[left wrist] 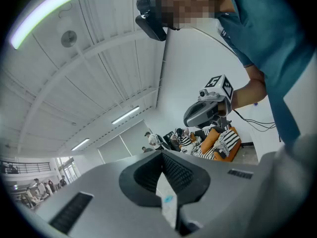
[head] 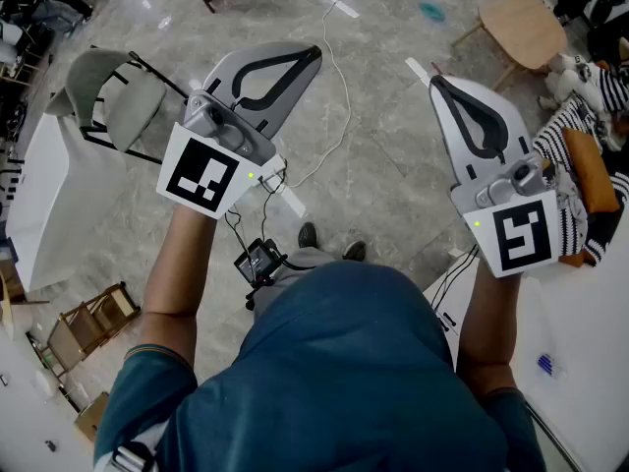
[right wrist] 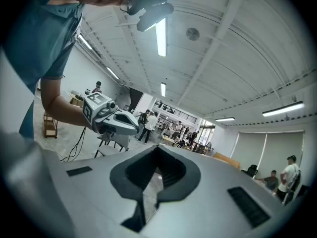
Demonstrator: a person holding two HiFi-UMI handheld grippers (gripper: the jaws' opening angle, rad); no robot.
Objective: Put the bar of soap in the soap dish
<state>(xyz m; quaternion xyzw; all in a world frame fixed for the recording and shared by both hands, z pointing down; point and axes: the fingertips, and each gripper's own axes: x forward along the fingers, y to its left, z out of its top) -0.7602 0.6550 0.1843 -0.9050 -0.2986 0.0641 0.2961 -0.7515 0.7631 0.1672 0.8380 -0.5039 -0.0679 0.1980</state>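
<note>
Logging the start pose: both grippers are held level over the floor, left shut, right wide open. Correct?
No: the right gripper is shut too, jaws together on nothing, as the right gripper view shows. Both are held level over the floor, left gripper shut.

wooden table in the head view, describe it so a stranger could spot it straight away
Follow the pale marble floor to the head view's top right corner. The wooden table stands there on slim legs. Its tan top with rounded corners sets it apart from the grey chair far left.
</note>
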